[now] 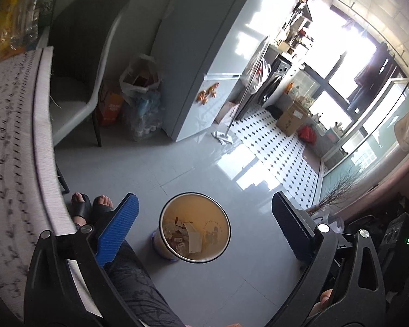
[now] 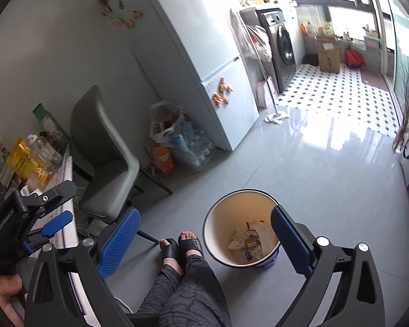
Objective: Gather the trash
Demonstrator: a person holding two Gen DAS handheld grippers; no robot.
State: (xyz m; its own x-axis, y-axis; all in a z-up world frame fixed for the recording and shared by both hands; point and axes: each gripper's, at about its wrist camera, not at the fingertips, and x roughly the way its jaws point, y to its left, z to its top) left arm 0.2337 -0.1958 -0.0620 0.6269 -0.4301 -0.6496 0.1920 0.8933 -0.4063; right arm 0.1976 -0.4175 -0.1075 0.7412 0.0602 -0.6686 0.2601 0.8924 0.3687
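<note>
At the left of the left wrist view runs the patterned white table edge (image 1: 45, 147), with a grey padded chair (image 1: 79, 62) above it. The glossy grey tile floor (image 1: 193, 163) lies bare mid-frame. The left gripper (image 1: 204, 218) and right gripper (image 2: 204, 229) both gape wide, empty. At lower centre stands the round cream-lined waste bin (image 1: 195, 227), holding crumpled paper scraps (image 2: 252, 241).
</note>
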